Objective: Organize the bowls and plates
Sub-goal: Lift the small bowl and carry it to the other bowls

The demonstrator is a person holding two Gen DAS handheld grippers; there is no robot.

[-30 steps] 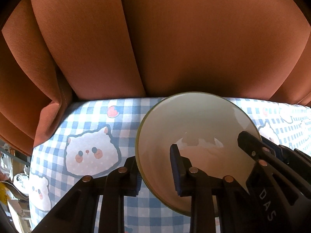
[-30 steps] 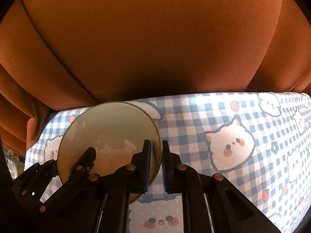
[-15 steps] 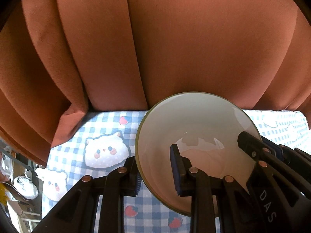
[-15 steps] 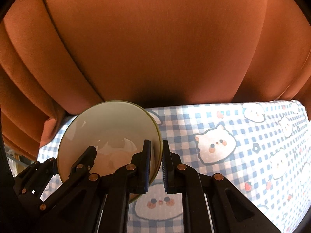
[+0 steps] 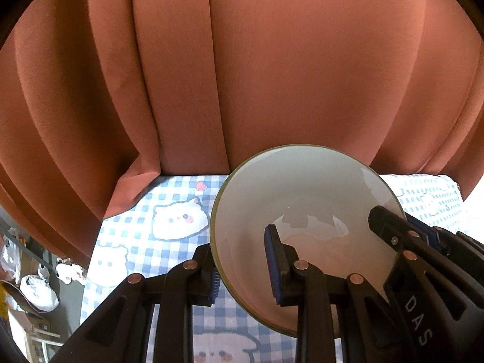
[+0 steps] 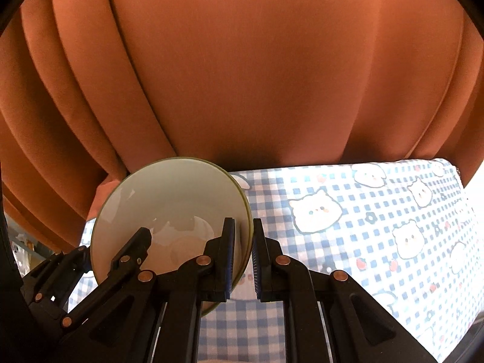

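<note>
A pale bowl with a green rim [image 5: 305,199] is held in the air above the table, tilted with its inside toward me. My left gripper [image 5: 242,266] is shut on its left rim, one finger inside and one outside. My right gripper [image 6: 243,257] is shut on the opposite rim of the same bowl [image 6: 169,205]. Each gripper's fingers show in the other's view, the right one's in the left wrist view [image 5: 390,227] and the left one's in the right wrist view [image 6: 133,248]. No plates are in view.
A blue-and-white checked tablecloth with cartoon cats [image 6: 378,230] covers the table below. A rust-orange curtain [image 5: 272,75] hangs right behind the table's far edge. Floor clutter [image 5: 33,287] lies past the table's left edge.
Both grippers have risen with the bowl between them. The table has dropped lower in both views and more curtain shows. The grip on the bowl is unchanged.
</note>
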